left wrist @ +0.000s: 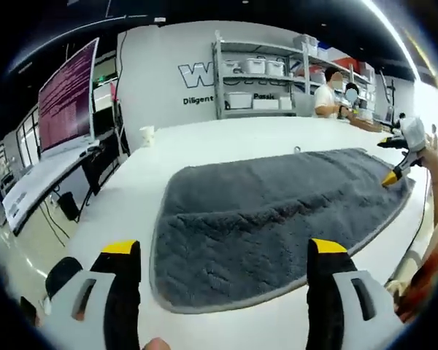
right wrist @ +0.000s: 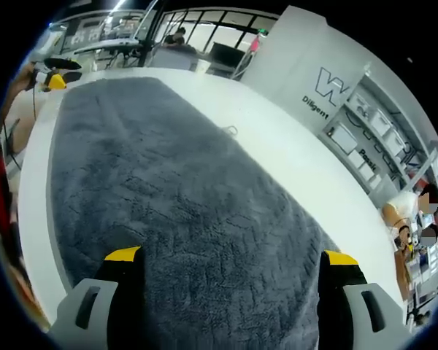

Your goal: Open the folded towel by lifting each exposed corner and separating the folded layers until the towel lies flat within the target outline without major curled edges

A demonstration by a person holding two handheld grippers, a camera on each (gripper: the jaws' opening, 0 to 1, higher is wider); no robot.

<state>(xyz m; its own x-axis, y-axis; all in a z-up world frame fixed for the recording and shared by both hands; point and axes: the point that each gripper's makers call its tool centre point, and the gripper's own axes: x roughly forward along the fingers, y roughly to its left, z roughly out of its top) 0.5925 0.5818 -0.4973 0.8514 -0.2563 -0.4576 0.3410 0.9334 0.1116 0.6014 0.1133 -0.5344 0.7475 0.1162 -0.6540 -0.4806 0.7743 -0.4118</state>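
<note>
The grey towel (left wrist: pixel 277 219) lies spread flat on the white table (left wrist: pixel 204 142). The left gripper (left wrist: pixel 226 251) hovers released over the towel's near edge; across the towel, the right gripper (right wrist: pixel 226 257) hovers above its pile, jaws parted

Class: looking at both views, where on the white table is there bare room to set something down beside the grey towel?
Bare table lies beyond the towel, up to the white cup and the shelves. A narrow strip runs along the towel's edge. The towel end by the right tongs is crowded.
</note>
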